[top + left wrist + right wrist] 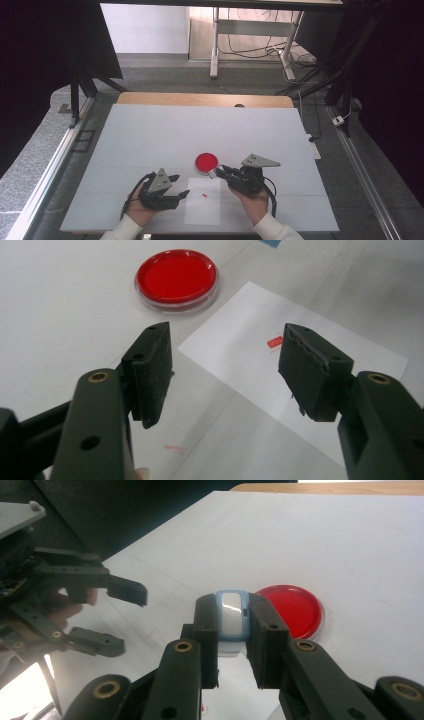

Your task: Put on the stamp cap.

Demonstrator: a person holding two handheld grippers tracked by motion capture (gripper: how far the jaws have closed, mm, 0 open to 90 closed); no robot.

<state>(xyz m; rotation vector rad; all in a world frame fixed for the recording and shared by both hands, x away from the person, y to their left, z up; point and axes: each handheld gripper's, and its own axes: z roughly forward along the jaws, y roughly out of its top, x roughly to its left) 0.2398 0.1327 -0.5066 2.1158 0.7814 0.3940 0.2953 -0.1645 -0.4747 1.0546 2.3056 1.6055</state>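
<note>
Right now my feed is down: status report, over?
Left gripper open, empty. Right gripper shut on small blue device. Red dish beside it. Nothing in the way.

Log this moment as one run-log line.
left gripper: open, empty, over paper sheet | right gripper: shut on blue-framed device | red petri dish: on table, untouched

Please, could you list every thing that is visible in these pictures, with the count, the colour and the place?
table: one, white top, centre.
round dish: one, red with clear rim, middle of table.
paper sheet: one, white, near edge, between the grippers.
small piece: one, red, on the sheet.
small device: one, light blue with pale face, between right jaws.
left gripper: one, black, jaws open, empty.
right gripper: one, black, jaws shut on device, beside the dish.
</note>
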